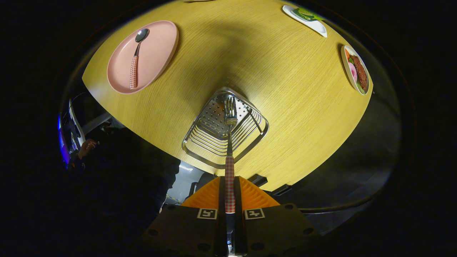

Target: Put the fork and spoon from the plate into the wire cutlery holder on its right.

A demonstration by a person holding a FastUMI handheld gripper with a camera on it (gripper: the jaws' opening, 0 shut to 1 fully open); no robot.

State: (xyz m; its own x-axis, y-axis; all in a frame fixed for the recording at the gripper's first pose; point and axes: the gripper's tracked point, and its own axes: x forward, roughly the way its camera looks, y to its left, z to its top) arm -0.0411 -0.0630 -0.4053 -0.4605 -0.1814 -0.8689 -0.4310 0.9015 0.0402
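Tool [229, 185] clamped on fork [230, 117] handle, tines over wire holder [225, 128] on worktop [285, 89]. Spoon [135, 57] on pink plate [157, 50], well apart from holder.

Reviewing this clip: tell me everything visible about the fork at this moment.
The fork has shiny metal tines and neck and a handle in a red-and-white checked pattern. Its handle is clamped between the two fingers of the gripper, which press on it from both sides. It points straight ahead, tines leading, its head over the open top of the wire cutlery holder on the wooden table. Whether the tines touch the holder cannot be told.
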